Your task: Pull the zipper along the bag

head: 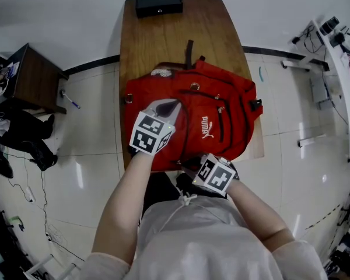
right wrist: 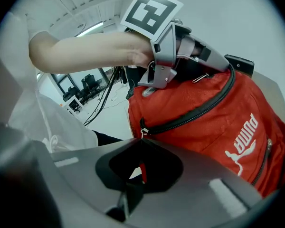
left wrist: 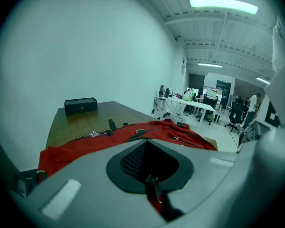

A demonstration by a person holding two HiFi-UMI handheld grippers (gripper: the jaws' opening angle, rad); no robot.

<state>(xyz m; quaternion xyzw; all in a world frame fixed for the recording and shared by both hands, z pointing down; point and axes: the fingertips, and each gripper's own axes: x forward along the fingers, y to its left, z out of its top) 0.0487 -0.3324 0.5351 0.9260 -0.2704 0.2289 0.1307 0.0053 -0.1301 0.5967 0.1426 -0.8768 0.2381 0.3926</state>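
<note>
A red backpack (head: 216, 118) lies flat on the wooden table (head: 163, 39). A black zipper (right wrist: 194, 114) curves across its front. My right gripper (right wrist: 141, 167) sits at the bag's near edge (head: 193, 169), shut on the red pull tab at the zipper's lower end; the metal slider (right wrist: 141, 131) shows just above the jaws. My left gripper (head: 166, 108) rests on the bag's left side, shut on a fold of red bag fabric with a small metal piece (left wrist: 152, 186). In the right gripper view the left gripper (right wrist: 180, 46) shows at the top of the bag.
A black box (head: 158, 3) stands at the table's far end (left wrist: 80, 105). A dark side table (head: 38, 77) and a seated person's legs (head: 17, 136) are at the left. Desks and office chairs (left wrist: 199, 103) fill the room beyond. The bag's right side overhangs near the table edge (head: 258, 150).
</note>
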